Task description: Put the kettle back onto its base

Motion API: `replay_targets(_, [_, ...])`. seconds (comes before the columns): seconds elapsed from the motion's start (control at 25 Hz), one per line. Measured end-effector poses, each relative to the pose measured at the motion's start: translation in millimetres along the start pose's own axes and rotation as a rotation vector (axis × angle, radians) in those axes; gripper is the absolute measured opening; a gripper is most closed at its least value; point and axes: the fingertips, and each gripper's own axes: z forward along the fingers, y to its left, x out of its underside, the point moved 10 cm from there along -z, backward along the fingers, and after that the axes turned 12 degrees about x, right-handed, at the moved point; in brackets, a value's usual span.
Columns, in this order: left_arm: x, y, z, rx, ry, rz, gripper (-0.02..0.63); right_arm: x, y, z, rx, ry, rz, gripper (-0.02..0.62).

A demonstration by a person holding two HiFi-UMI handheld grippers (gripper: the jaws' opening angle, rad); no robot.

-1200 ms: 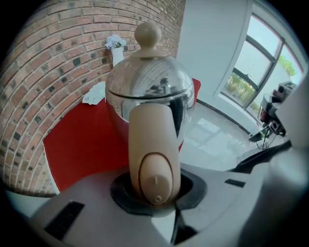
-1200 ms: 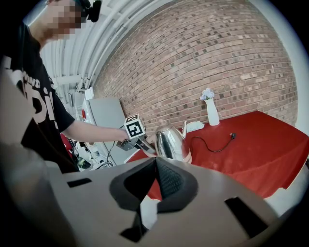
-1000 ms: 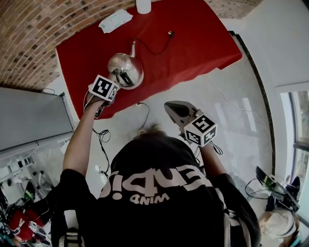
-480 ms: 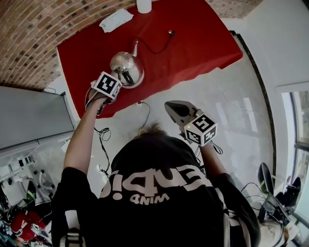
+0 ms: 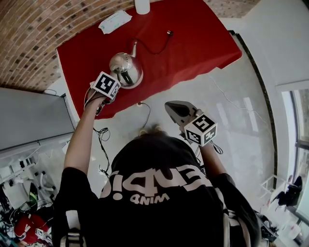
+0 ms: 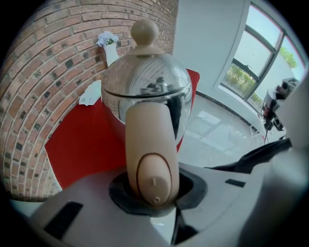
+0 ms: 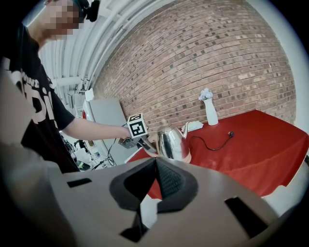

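Note:
A shiny steel kettle (image 5: 126,67) with a beige knob and handle stands upright on the red table (image 5: 193,38), a pale base rim (image 5: 137,83) showing under it. My left gripper (image 5: 115,78) reaches down at the kettle's near side. In the left gripper view the beige handle (image 6: 148,144) sits between the pads of the left gripper (image 6: 152,193). Those jaws have just been opening a little, and the pads still touch the handle. My right gripper (image 5: 175,108) hangs over the floor, away from the table. In its own view the right gripper (image 7: 155,178) is shut on nothing, far from the kettle (image 7: 173,142).
A black power cord (image 5: 154,48) runs from the kettle to a loose plug (image 5: 170,33). A white vase (image 5: 143,6) and a white packet (image 5: 115,20) lie at the table's far edge by the brick wall. A grey cabinet (image 5: 29,116) stands left of the table, with cables on the floor.

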Motion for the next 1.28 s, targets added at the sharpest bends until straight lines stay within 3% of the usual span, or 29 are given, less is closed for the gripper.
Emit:
replay_targets(0.4, [1.5,-7.3,0.5,-0.005,0.005,0.022,0.084,2.9,-0.1,-6.6,0.001,-0.006,0.006,0.023])
replay_targets(0.56, [3.4,-9.5,1.5,0.018,-0.012,0.025,0.155,4.1,0.4,-8.7,-0.004,-0.008,0.011,0.023])
replay_targets(0.76, [10.8,-5.7,3.0,0.025,-0.036,-0.01,0.179,6.9,2.8,-9.8,-0.006,-0.012,0.012,0.023])
replay_targets(1.28, [13.9,-3.0,-12.1,0.008,-0.104,-0.021,0.186,6.2,10.1,-11.1,-0.003,-0.008,0.002,0.023])
